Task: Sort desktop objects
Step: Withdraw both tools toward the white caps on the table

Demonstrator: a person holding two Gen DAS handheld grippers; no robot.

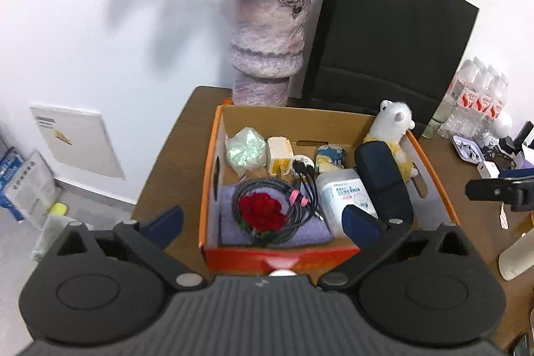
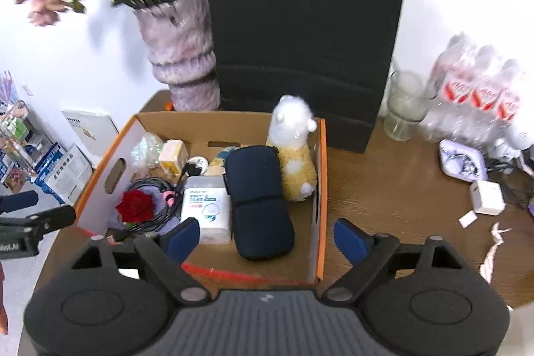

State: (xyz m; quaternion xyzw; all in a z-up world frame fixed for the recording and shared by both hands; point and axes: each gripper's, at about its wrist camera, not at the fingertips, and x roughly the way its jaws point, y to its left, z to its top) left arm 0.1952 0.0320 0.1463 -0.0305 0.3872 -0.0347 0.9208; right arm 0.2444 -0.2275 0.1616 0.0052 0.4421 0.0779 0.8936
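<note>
An orange cardboard box [image 1: 209, 189] [image 2: 321, 189] stands on the brown desk. It holds a red rose [image 1: 262, 211] [image 2: 135, 206] on coiled cables, a dark blue case [image 1: 383, 186] [image 2: 258, 199], a white wipes pack [image 1: 343, 192] [image 2: 205, 206], a plush toy [image 1: 395, 129] [image 2: 295, 152], a yellow charger [image 1: 279, 155] and a wrapped packet [image 1: 245, 150]. My left gripper [image 1: 263, 222] is open and empty above the box's near edge. My right gripper [image 2: 267, 237] is open and empty above the box's near right corner.
A purple vase [image 1: 267, 45] [image 2: 182, 49] with flowers and a black paper bag [image 1: 383, 32] [image 2: 302, 35] stand behind the box. Water bottles [image 2: 474, 95], a glass jar [image 2: 404, 105], a small tray [image 2: 462, 159] and a white adapter [image 2: 487, 197] are on the right.
</note>
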